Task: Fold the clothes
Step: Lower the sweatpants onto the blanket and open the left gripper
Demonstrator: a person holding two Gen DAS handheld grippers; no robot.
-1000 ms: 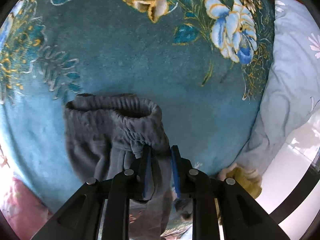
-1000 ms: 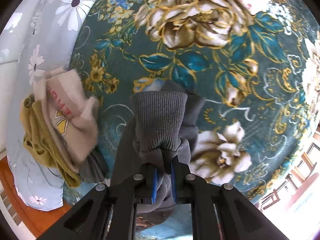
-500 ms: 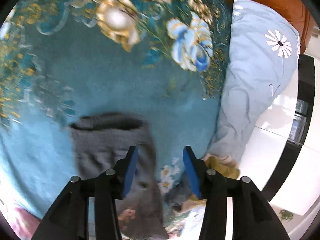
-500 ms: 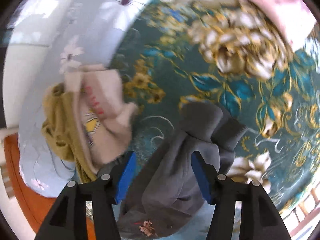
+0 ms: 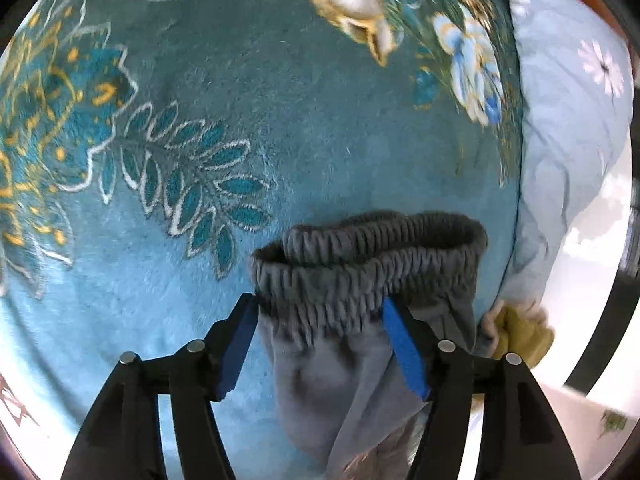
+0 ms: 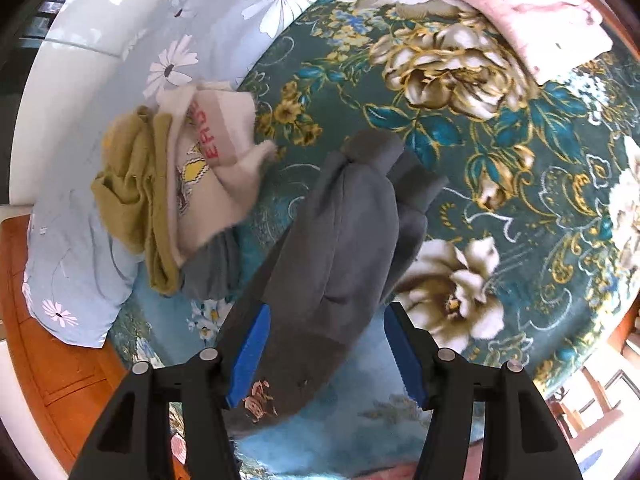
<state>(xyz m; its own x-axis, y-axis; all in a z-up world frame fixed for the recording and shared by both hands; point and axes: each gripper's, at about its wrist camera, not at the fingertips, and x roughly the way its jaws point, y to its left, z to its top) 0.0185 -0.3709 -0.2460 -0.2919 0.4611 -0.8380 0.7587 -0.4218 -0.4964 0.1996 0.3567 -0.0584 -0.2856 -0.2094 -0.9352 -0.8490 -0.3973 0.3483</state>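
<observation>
1. Teal floral blanket point(image 5: 320, 128) covers the bed and carries everything in both views.
2. On it lie grey sweatpants point(image 6: 344, 240), loosely folded lengthwise; the soft, matte fabric is bunched at the far end in the right wrist view.
3. In the left wrist view the pants' gathered elastic waistband point(image 5: 360, 264) stands open as a ribbed ring.
4. The left gripper point(image 5: 320, 340) has its jaws spread wide on either side of the waistband; whether the blue pads touch the fabric I cannot tell.
5. The right gripper point(image 6: 326, 356) is likewise spread, straddling the near end of the pants without pinching.
6. Beside the pants sits a heap of clothes: an olive-yellow garment point(image 6: 132, 184) under a cream printed top point(image 6: 208, 168).
7. A pale blue daisy-print pillow point(image 6: 80, 264) borders the heap; a pink folded cloth point(image 6: 528, 12) lies well apart.
</observation>
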